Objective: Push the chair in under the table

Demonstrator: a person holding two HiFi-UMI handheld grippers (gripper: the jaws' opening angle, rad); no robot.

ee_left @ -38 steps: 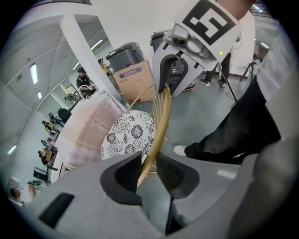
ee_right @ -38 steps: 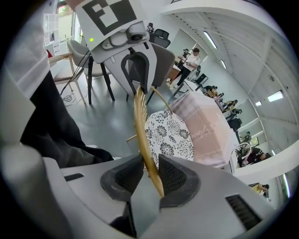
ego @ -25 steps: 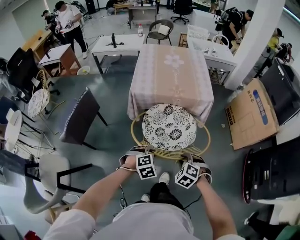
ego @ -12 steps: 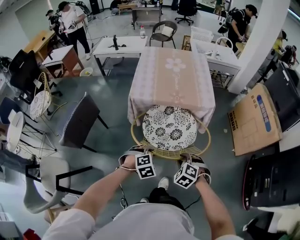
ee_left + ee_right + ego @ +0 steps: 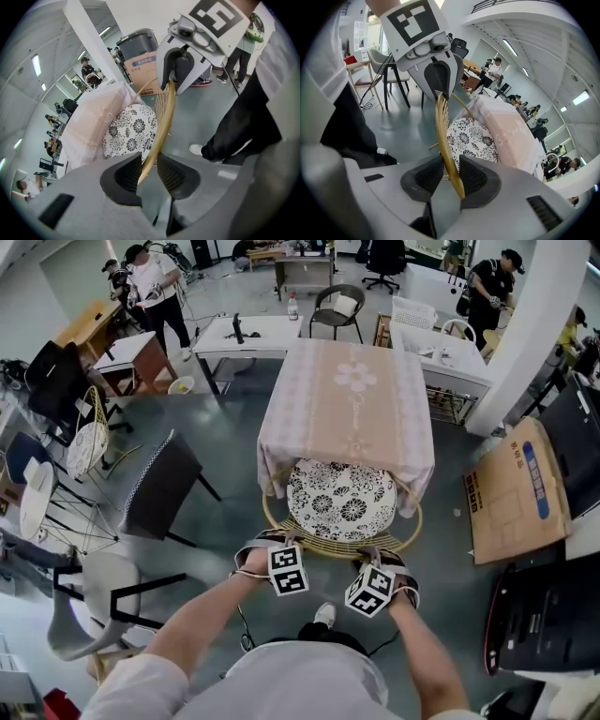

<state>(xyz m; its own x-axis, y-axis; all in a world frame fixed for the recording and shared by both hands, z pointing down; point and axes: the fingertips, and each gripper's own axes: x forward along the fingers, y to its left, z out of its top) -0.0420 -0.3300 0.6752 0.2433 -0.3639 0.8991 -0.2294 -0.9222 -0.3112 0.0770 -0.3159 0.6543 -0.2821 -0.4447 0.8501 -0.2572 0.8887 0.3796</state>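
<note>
Head view: the chair, gold-framed with a black-and-white floral cushion, is seen partly tucked under the near edge of the cloth-covered surface. Its curved back rim, on the side away from the surface, is pinched by the left hand-held gripper and the right hand-held gripper.

We've got the head view high up, facing steeply down, table at 12 o'clock. Left and right gripper views ride close behind their jaws, facing along the chair rim from opposite ends. All three share rim and table.
</note>
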